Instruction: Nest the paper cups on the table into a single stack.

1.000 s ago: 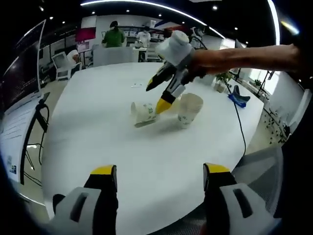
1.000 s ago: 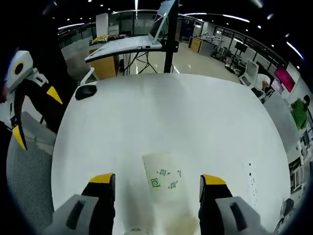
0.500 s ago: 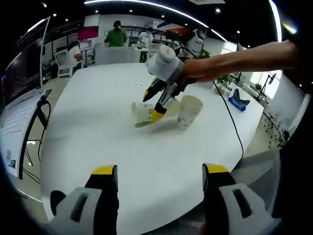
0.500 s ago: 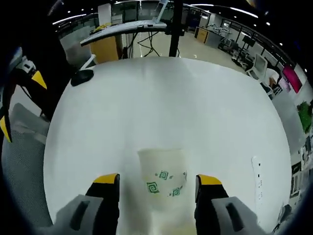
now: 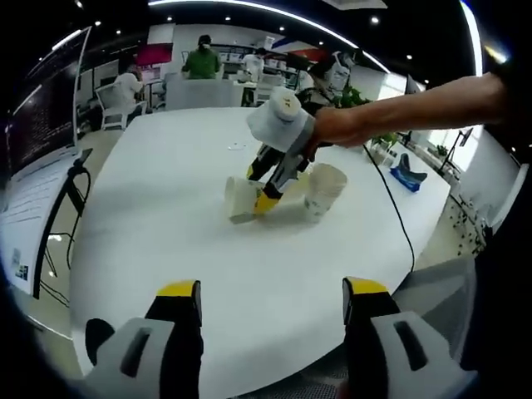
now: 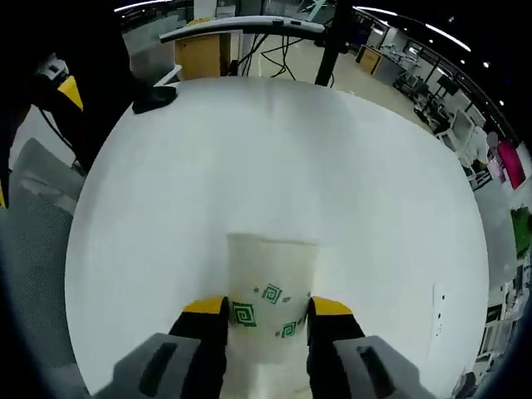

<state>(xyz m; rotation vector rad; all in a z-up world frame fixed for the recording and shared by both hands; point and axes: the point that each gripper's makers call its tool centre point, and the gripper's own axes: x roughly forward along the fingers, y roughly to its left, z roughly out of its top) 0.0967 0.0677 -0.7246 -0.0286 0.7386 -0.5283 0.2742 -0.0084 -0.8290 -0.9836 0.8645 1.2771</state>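
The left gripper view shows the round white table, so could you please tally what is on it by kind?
Paper cups: 2, one lying on its side with the right gripper closed on it, and one upright.
Cables: 1, a black one running off the table's edge.
Total: 3 things.

A round white table (image 5: pixel 166 216) carries a toppled white paper cup (image 5: pixel 241 199) and an upright white paper cup (image 5: pixel 321 189) near its middle.
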